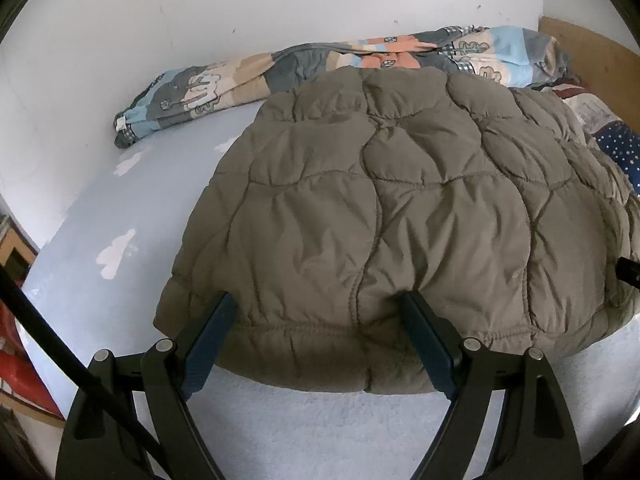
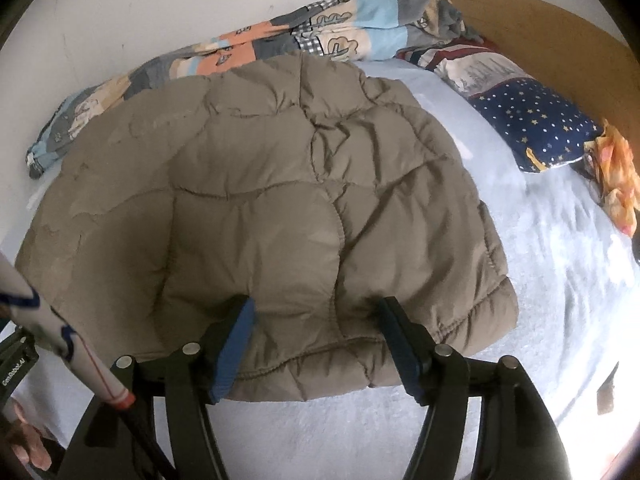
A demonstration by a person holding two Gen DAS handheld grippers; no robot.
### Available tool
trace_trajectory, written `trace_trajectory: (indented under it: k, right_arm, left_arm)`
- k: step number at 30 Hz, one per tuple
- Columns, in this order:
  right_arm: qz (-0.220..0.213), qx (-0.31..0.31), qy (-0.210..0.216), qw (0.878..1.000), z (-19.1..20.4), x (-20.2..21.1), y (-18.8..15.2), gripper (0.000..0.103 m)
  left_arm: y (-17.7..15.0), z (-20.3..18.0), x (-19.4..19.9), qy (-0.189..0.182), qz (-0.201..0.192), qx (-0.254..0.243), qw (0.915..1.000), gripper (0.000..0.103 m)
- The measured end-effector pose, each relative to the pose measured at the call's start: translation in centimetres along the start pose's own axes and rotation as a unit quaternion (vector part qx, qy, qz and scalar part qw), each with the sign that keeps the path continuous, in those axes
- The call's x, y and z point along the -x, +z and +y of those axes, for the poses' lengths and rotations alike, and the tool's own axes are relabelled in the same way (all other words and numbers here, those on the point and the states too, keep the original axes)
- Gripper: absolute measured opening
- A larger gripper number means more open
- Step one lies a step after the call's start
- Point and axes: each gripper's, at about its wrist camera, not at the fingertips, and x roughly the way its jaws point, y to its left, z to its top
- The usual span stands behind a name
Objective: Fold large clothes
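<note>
My left tongs (image 1: 316, 308) and right tongs (image 2: 316, 312) are both spread wide over the near hem of the brown quilted jacket (image 1: 400, 208) lying on the bed (image 1: 120, 208), so I should pinch both corners evenly before folding it away.

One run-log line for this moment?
left gripper open at jacket hem | right gripper open at hem | jacket on bed | no grasp yet
</note>
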Motion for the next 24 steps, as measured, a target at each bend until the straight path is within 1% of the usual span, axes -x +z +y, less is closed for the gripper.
trace_trajectory:
  k: [5,18,22,24]
  right_arm:
    - [0.006,0.0,0.002,1.0,-0.1,-0.6,-0.1,0.073]
    - [0.006,0.014,-0.008,1.0,0.3,-1.2,-0.3,0.075]
    - [0.006,0.015,-0.009,1.0,0.3,-1.1,-0.3,0.075]
    - [0.005,0.013,-0.01,1.0,0.4,-1.0,-0.3,0.075]
  left_arm:
    - [0.0,-0.2,-0.2,0.003,0.001,-0.002,1.0,0.085]
    - [-0.1,-0.5,-0.1,0.011,-0.006,-0.013,0.9998,0.085]
    - [-0.1,-0.6,0.4,0.013,-0.007,-0.007,0.9999,0.085]
    - [0.0,-0.6,1.3,0.013,-0.015,-0.003,0.9998,0.085]
